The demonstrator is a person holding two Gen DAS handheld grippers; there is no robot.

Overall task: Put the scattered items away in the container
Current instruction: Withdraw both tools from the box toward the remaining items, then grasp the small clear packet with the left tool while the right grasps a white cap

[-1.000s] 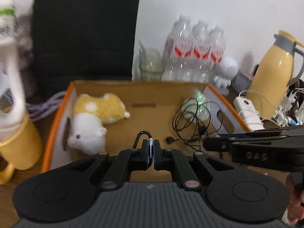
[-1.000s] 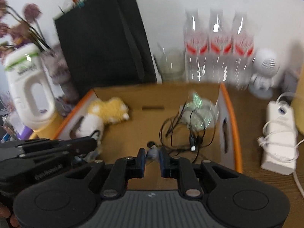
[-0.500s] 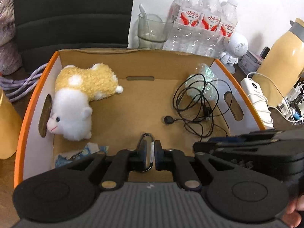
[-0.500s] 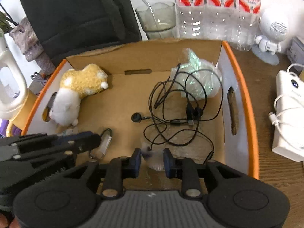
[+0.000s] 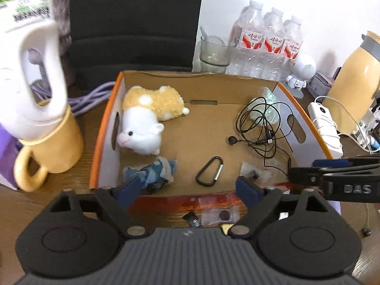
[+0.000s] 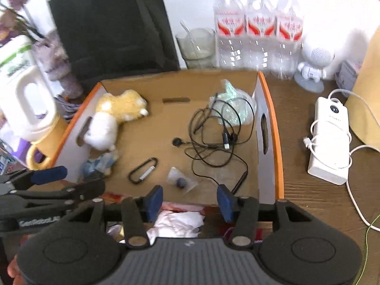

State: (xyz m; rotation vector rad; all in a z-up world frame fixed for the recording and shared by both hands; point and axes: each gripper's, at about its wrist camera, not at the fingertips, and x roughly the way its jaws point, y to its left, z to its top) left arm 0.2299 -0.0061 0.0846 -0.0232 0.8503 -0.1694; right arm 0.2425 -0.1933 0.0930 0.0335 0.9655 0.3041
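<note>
While both hand-held grippers hang over the near edge of the box (image 5: 106, 128), lots is already inside: a plush toy (image 5: 147, 116), black earphones (image 5: 261, 128), a carabiner (image 5: 210, 171) and a small clear bag (image 6: 180, 180). The left hand-held gripper (image 5: 190, 190) is opening wide, holding nothing. The right hand-held gripper (image 6: 188, 201) is opening too, empty. Little packets (image 5: 218, 211) and white crumpled stuff (image 6: 178, 223) wait on the desk (image 6: 308, 201).

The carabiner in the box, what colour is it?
Black carabiner with a silver gate, clearest in the left wrist view.
</note>
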